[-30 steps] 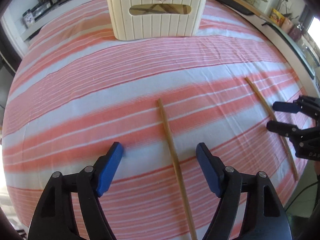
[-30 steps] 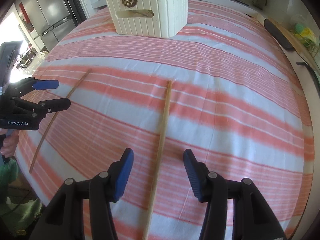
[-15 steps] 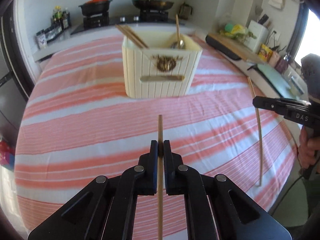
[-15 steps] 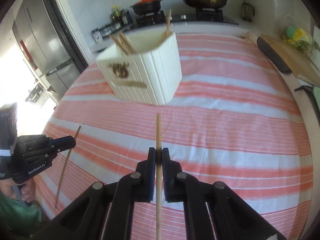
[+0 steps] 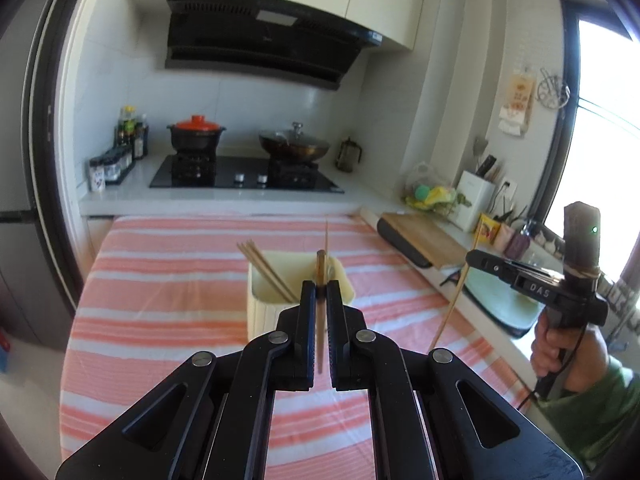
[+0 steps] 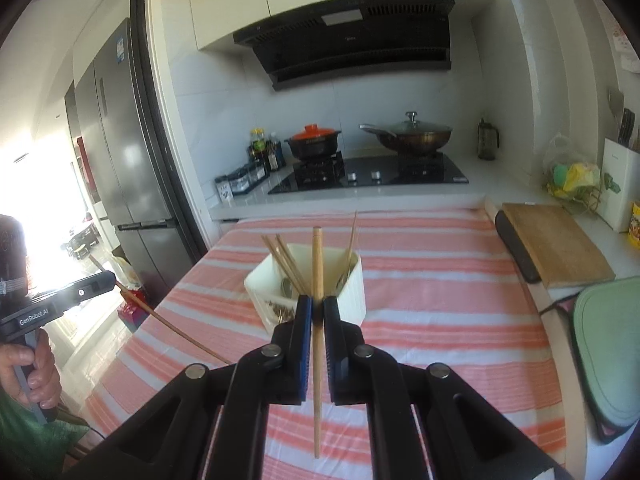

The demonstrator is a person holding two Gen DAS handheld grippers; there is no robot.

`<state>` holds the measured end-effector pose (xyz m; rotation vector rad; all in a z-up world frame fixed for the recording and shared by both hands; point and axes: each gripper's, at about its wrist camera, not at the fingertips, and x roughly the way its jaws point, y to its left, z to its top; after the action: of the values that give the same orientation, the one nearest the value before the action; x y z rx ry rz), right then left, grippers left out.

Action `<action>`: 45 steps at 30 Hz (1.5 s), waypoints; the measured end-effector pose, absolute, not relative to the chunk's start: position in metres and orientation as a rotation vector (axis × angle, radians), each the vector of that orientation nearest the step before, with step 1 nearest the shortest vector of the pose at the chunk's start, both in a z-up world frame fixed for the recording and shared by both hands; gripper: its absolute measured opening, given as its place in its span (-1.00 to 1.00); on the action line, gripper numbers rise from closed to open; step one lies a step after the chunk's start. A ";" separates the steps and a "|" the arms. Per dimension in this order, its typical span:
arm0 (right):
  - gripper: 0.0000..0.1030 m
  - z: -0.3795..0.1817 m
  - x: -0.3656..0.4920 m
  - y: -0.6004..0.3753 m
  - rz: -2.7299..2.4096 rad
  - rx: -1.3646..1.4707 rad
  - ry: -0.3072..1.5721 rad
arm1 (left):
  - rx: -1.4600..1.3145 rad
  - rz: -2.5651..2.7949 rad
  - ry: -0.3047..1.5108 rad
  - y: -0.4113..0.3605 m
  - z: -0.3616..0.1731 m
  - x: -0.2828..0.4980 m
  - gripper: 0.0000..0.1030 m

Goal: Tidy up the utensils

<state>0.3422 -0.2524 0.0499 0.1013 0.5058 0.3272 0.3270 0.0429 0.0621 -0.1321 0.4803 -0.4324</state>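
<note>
My left gripper is shut on a wooden chopstick, lifted above the striped tablecloth. My right gripper is shut on a second wooden chopstick, also in the air. Straight ahead of both stands a cream utensil holder with several chopsticks and a spoon in it. In the left wrist view the right gripper shows at the right with its chopstick hanging down. In the right wrist view the left gripper shows at the left with its chopstick.
A wooden cutting board and a green mat lie on the counter right of the table. Behind are a stove with a red-lidded pot and a wok, and a refrigerator at the left.
Both grippers closed on the chopsticks that lay on the cloth and lifted them well above the table, tilting up so that the stove and hood came into view.
</note>
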 end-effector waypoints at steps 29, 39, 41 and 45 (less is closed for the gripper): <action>-0.86 -0.034 0.559 -0.168 0.427 -0.038 0.760 | -0.211 -0.328 0.759 0.015 -0.022 0.543 -0.92; 0.01 -0.012 0.513 -0.198 0.360 0.069 0.690 | -0.081 -0.258 0.600 0.010 0.003 0.460 0.94; 0.17 -0.002 0.485 -0.204 0.352 0.064 0.647 | -0.057 -0.212 0.520 0.007 0.011 0.426 0.98; 0.62 0.011 0.423 -0.211 0.316 0.080 0.559 | -0.016 -0.143 0.429 -0.001 0.018 0.365 0.99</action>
<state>0.4230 -0.2114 0.0107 0.0798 0.5586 0.3159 0.3648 -0.0011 0.0181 -0.0160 0.4295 -0.1433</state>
